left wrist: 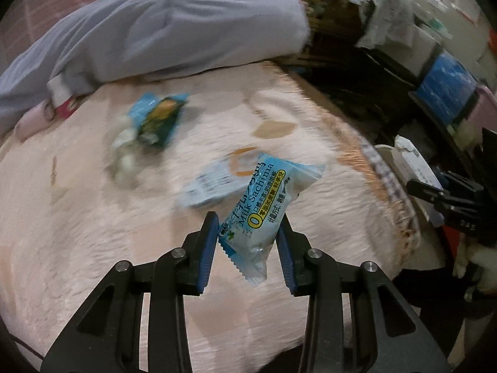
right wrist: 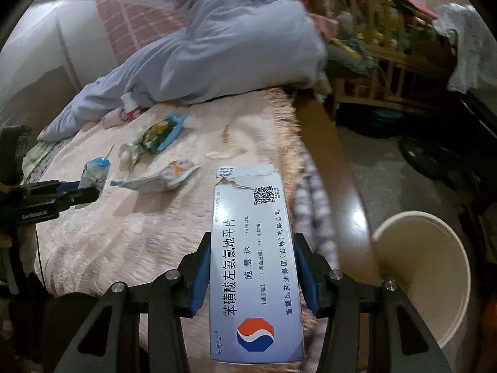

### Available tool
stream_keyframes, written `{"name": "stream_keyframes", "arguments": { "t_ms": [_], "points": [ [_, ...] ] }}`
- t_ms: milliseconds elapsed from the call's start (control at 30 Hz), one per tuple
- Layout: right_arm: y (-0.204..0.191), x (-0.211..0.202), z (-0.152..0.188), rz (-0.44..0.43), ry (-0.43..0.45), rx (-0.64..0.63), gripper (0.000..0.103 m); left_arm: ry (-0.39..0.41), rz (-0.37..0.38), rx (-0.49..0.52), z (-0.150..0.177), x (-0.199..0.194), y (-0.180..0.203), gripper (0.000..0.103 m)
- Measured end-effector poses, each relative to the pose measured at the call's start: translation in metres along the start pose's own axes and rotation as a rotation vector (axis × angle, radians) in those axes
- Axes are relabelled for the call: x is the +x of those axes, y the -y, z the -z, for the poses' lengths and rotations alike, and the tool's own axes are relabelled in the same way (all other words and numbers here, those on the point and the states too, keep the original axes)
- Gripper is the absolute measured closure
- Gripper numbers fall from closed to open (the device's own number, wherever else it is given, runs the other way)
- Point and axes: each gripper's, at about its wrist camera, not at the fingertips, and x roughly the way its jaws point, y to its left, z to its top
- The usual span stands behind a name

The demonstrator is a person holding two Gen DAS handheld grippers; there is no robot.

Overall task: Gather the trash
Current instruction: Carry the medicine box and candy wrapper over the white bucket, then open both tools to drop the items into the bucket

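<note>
My left gripper [left wrist: 248,220] is shut on a light blue Milk Sachima wrapper [left wrist: 264,208] and holds it above the pink bedspread [left wrist: 93,217]. It shows in the right wrist view too [right wrist: 93,183], with the wrapper [right wrist: 94,172]. My right gripper [right wrist: 251,242] is shut on a white medicine box [right wrist: 253,264] with a torn end. On the bed lie a pale blue wrapper [left wrist: 211,183] [right wrist: 158,177], a teal snack packet [left wrist: 160,115] [right wrist: 161,133] and a crumpled white tissue [left wrist: 124,152] [right wrist: 129,154].
A white paper tub [right wrist: 435,279] stands open on the floor right of the bed. A lilac quilt [left wrist: 170,25] is piled at the bed's far side. A wooden crib [right wrist: 382,49] and cluttered shelves [left wrist: 435,77] stand to the right.
</note>
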Motion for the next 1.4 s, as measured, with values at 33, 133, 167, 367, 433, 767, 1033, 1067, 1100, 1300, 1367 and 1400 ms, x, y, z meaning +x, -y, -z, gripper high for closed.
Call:
{"name": "stream_keyframes", "arguments": {
  "t_ms": [33, 133, 167, 367, 433, 767, 1033, 1067, 1100, 1300, 1367, 1400],
  "points": [
    [0.007, -0.005, 0.002, 0.009, 0.006, 0.011, 0.055, 0.000, 0.009, 0.020, -0.005, 0.003, 0.014, 0.068],
    [0.026, -0.015, 0.006, 0.037, 0.014, 0.036, 0.055, -0.003, 0.031, 0.062, -0.014, 0.009, 0.042, 0.068],
    [0.035, -0.019, 0.008, 0.048, 0.016, 0.052, 0.055, -0.004, 0.039, 0.079, -0.018, 0.012, 0.055, 0.068],
    [0.079, -0.034, 0.018, 0.109, 0.021, 0.113, 0.055, -0.016, 0.083, 0.170, -0.038, 0.029, 0.116, 0.068],
    [0.091, -0.038, 0.023, 0.128, 0.018, 0.131, 0.055, -0.024, 0.098, 0.191, -0.044, 0.035, 0.133, 0.068],
    [0.158, -0.045, 0.050, 0.207, 0.001, 0.255, 0.055, -0.100, 0.213, 0.232, -0.058, 0.072, 0.208, 0.068],
    [0.195, -0.037, 0.067, 0.247, -0.022, 0.344, 0.055, -0.160, 0.290, 0.202, -0.065, 0.102, 0.255, 0.068],
    [0.198, -0.037, 0.068, 0.250, -0.020, 0.350, 0.055, -0.165, 0.296, 0.198, -0.066, 0.106, 0.259, 0.068],
    [0.201, -0.037, 0.068, 0.253, -0.019, 0.354, 0.055, -0.168, 0.301, 0.194, -0.066, 0.108, 0.262, 0.068],
    [0.214, -0.036, 0.068, 0.295, 0.002, 0.382, 0.046, -0.178, 0.348, 0.153, -0.070, 0.121, 0.272, 0.052],
    [0.214, -0.036, 0.069, 0.308, 0.009, 0.389, 0.028, -0.175, 0.348, 0.147, -0.070, 0.120, 0.271, 0.052],
    [0.215, -0.036, 0.070, 0.307, 0.010, 0.392, 0.027, -0.172, 0.343, 0.149, -0.070, 0.119, 0.270, 0.052]
  ]
}}
